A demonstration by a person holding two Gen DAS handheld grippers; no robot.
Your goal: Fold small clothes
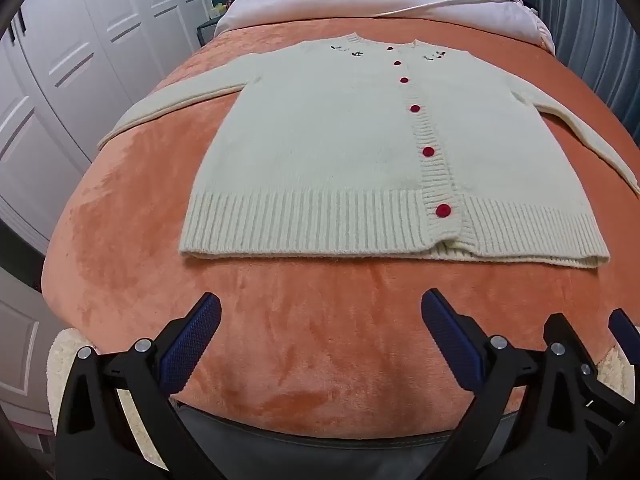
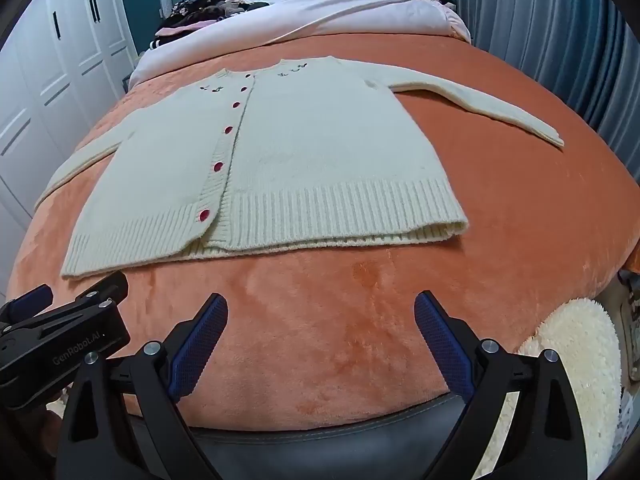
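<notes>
Both jaws are held wide with nothing gripped, left gripper (image 1: 320,314) and right gripper (image 2: 321,312). If only the top layer of the cardigan (image 1: 360,152) is pinched, the fold could be bunched.

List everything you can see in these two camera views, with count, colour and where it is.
cardigan: one, cream, spread flat on the blanket, sleeves out to both sides
buttons: six visible, red, down the cardigan's front
blanket: one, orange, covering the bed
duvet: one, pale pink-white, at the far end of the bed
clothes pile: one, dark and pink, far left of the duvet
wardrobe doors: white, left of the bed
curtain: blue-grey, right of the bed
left gripper: black with blue pads, open, before the hem
right gripper: same, open
</notes>
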